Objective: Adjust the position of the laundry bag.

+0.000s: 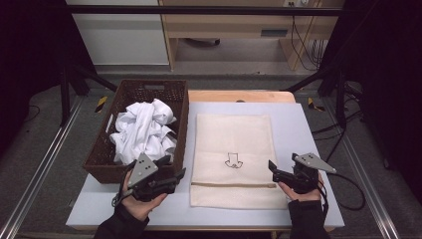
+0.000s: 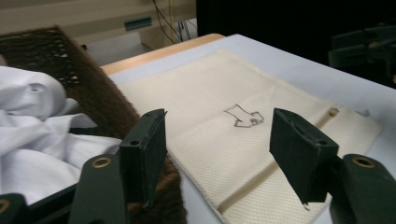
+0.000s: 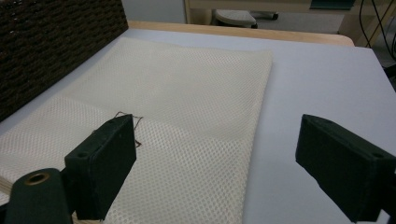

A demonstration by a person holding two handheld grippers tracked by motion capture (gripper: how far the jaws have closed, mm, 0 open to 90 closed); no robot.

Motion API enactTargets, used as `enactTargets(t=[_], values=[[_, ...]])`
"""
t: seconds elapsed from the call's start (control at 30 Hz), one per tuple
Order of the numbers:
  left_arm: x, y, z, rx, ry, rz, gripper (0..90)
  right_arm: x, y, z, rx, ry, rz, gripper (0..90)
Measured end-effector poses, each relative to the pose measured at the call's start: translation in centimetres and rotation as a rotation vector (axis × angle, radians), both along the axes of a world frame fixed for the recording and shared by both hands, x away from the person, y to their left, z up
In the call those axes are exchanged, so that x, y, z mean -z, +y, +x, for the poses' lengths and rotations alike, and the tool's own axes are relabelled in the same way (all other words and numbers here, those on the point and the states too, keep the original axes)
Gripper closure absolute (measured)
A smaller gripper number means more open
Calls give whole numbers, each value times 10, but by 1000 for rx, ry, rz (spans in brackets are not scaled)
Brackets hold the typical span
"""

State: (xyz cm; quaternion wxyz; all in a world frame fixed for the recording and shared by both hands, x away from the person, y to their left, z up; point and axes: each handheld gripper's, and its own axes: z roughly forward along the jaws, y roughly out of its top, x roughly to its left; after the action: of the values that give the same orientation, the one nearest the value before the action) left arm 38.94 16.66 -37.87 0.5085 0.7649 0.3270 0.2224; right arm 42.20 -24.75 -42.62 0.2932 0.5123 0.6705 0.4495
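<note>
A cream mesh laundry bag (image 1: pixel 233 158) lies flat in the middle of the white table, with a small black drawing (image 1: pixel 233 163) on it and a zip (image 1: pixel 234 185) near its front edge. A brown wicker basket (image 1: pixel 130 97) at its left holds crumpled white clothes (image 1: pixel 144 130). My left gripper (image 1: pixel 175 175) is open at the basket's front right corner, beside the bag's left edge (image 2: pixel 187 163). My right gripper (image 1: pixel 273 169) is open at the bag's right edge, near the zip's end; its jaws stand wide over the mesh (image 3: pixel 196 121).
The table's white top (image 1: pixel 308 134) has bare room to the right of the bag and along the front edge. Beyond the table are a wooden bench (image 1: pixel 234 25), cables and dark frame struts (image 1: pixel 318 79) on the floor.
</note>
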Motion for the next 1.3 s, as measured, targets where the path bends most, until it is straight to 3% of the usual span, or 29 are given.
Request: enactTargets(t=[0.1,0.2,0.23,0.37,0.63,0.73,0.87,1.03,1.3], values=[[4,-7,-2,28,24,16,416,1,0,0,-3,8,3,153],[19,-24,-7,80,83,80,454,8,2,3,-15,39,-14,201],[19,-24,-7,80,83,80,468,10,2,4,-18,49,-17,212],[41,-37,-9,113,162,148,523,20,3,8,-24,88,-25,254],[75,-38,-2,77,292,236,577,36,1,15,-8,167,-79,374],[84,-37,0,68,319,259,580,40,-1,16,-1,188,-82,451],[93,-36,4,64,355,261,588,46,-5,18,7,238,-81,545],[95,-36,5,64,364,246,618,53,-8,21,0,285,-92,657],[96,-37,8,69,368,237,811,55,-9,22,0,312,-64,761]])
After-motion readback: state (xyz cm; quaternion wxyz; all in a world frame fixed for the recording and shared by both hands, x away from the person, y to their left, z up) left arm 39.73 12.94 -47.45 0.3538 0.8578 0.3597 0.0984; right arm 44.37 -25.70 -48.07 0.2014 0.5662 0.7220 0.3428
